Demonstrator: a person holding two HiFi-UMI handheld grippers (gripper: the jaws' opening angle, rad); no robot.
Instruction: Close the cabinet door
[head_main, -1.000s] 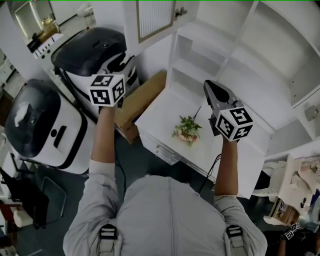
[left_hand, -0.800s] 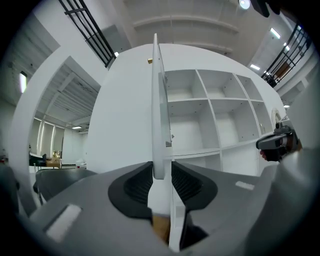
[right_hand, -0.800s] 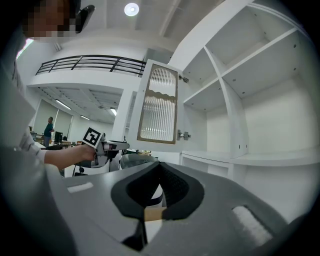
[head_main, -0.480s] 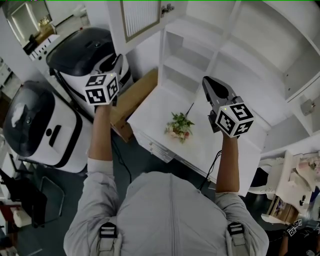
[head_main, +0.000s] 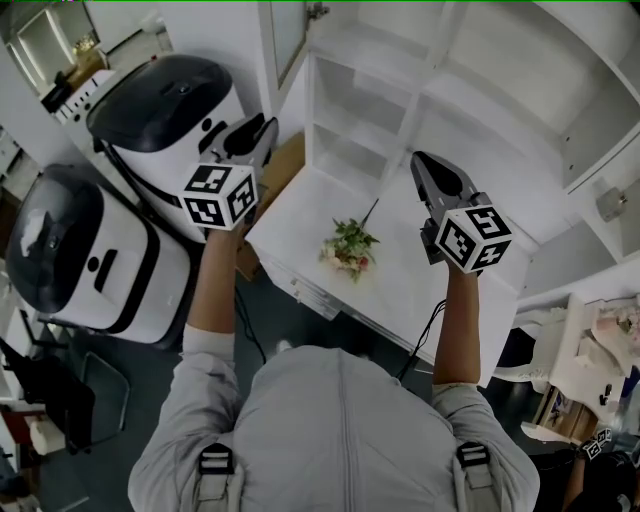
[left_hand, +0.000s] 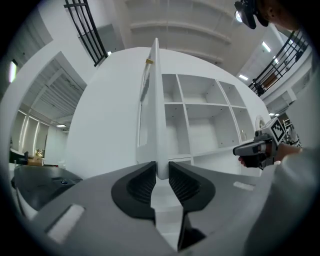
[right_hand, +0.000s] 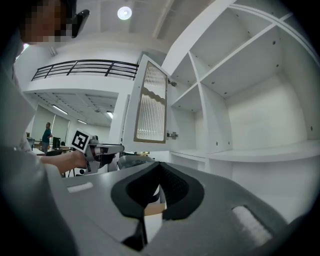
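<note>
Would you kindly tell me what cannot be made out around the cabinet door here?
Head view: the cabinet door is cut off by the top edge.
Left gripper view: the door stands edge-on, nearly hiding its panel; the brass fitting is too small to identify.
Right gripper view: the right gripper hides most of a brown object.
</note>
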